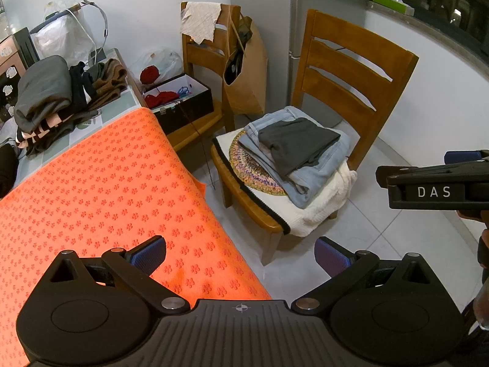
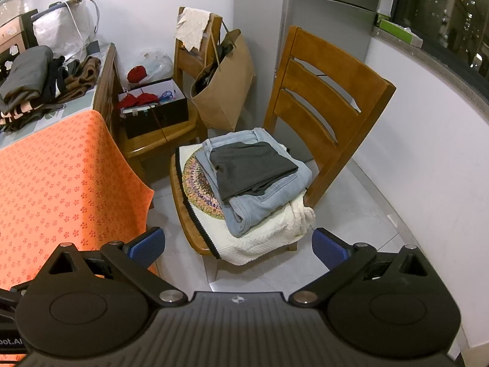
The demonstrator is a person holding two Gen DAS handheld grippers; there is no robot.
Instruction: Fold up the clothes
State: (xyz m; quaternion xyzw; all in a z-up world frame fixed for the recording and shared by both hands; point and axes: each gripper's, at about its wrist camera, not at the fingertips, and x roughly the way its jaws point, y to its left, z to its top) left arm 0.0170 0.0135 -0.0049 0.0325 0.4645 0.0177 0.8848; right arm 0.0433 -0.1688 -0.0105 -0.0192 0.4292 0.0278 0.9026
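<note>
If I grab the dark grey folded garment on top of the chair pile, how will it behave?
The dark grey garment looks thin and soft, so it will probably droop and unfold if pinched at one edge. It seems light. Resting loose on the jeans, it should lift away without dragging them.

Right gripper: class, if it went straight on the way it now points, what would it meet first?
Probably the folded stack on the chair, likely the jeans under the grey garment; depth is unclear. The right gripper is open, empty.
</note>
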